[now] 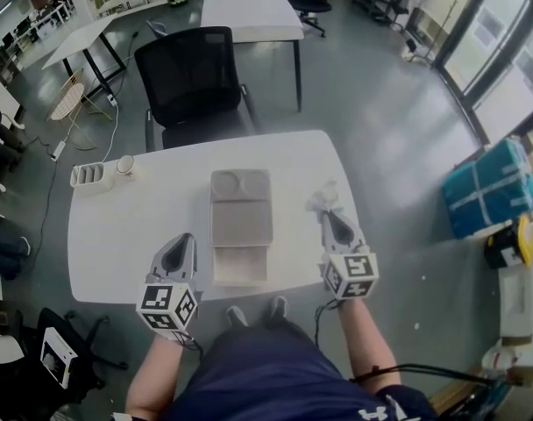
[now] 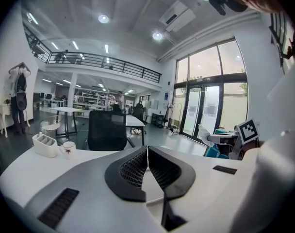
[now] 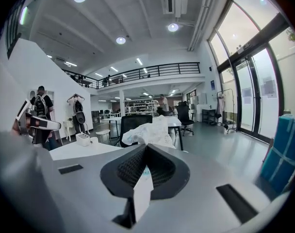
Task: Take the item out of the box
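A flat beige box point(image 1: 241, 221) lies open in the middle of the white table point(image 1: 117, 235), its lid flap point(image 1: 240, 263) folded toward me. My right gripper point(image 1: 329, 215) hovers right of the box, shut on a crumpled white bag point(image 1: 322, 197). In the right gripper view the bag point(image 3: 148, 129) bunches up beyond the closed jaws point(image 3: 146, 148), and a white strip of it runs back between them. My left gripper point(image 1: 184, 239) sits left of the flap over the table. Its jaws point(image 2: 147, 150) are shut with nothing in them.
A white desk organiser point(image 1: 91, 177) and a small mug point(image 1: 124, 165) stand at the table's far left corner. A black office chair point(image 1: 195, 82) is pushed up to the far edge, with another white table point(image 1: 249, 16) behind it. My legs are at the near edge.
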The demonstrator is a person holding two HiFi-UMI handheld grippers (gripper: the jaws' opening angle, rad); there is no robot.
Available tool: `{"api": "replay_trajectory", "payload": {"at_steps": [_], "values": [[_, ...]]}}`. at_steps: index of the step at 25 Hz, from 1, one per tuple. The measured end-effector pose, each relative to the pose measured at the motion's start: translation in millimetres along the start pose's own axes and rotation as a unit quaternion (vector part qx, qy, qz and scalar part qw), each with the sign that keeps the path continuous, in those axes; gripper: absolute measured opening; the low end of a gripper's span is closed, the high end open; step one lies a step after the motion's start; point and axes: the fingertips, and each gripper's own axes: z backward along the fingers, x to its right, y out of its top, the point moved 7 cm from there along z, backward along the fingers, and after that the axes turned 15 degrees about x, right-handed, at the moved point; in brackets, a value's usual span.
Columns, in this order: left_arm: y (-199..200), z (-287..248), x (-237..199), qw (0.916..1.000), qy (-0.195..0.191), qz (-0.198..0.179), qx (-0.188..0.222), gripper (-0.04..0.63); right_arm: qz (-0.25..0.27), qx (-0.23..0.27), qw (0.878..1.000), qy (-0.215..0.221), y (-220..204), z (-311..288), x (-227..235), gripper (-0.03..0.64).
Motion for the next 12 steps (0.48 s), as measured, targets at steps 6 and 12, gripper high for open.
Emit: {"api": "replay_trajectory", "payload": {"at_steps": [6, 12], "values": [[-3.7, 9.5, -3.3, 0.9998, 0.016, 0.003, -0.008, 0.032, -0.025, -0.075, 0.997, -0.005, -67.0, -10.9, 15.3, 0.017], [-5.1, 17.2, -1.3, 0.9995, 0.029, 0.006, -0.010, 0.032, -0.023, -0.173, 0.985, -0.010, -150.8, -17.6, 29.1, 0.017]]}}
